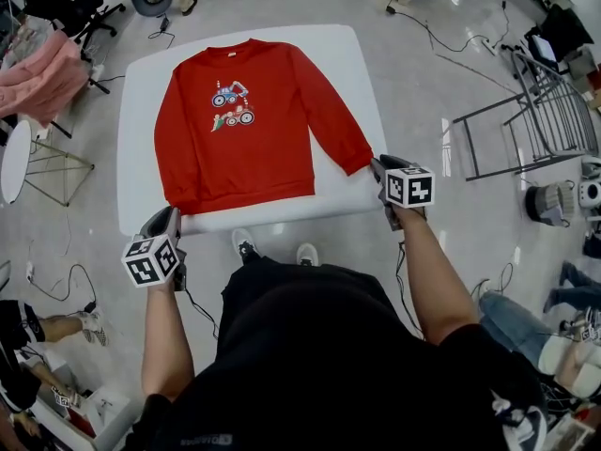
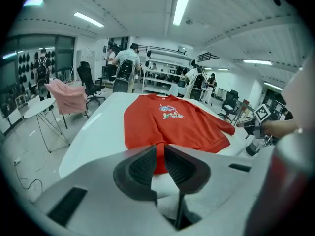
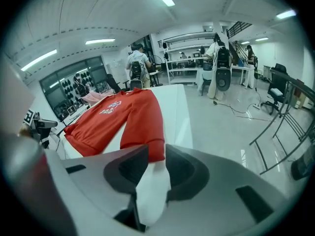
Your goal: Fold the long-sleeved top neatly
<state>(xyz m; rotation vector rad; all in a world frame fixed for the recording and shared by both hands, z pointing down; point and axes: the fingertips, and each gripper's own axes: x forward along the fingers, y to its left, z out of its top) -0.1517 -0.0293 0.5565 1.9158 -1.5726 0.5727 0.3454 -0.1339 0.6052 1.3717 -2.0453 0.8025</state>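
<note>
Both angled downward, left gripper (image 2: 160,151), right gripper (image 3: 156,154), fingers (image 2: 142,167) apart, beside table (image 1: 362,73)

Operator: black short-sleeved tee (image 1: 310,365) with a small pale print on it (too blurred to read), and pale trainers (image 1: 245,245) with dark openings. Left gripper (image 1: 165,220) and right gripper (image 1: 379,170) have dark bodies, each topped by a white marker cube (image 1: 150,259) carrying black square codes. Thin black cable (image 1: 199,310) trails from the left one, another runs below the right. Gripper views show smooth light-grey housing (image 2: 88,181) with dark rectangular slots (image 2: 69,205) and rounded black pads (image 2: 142,167) with fine ribbing. Same build both sides.
</note>
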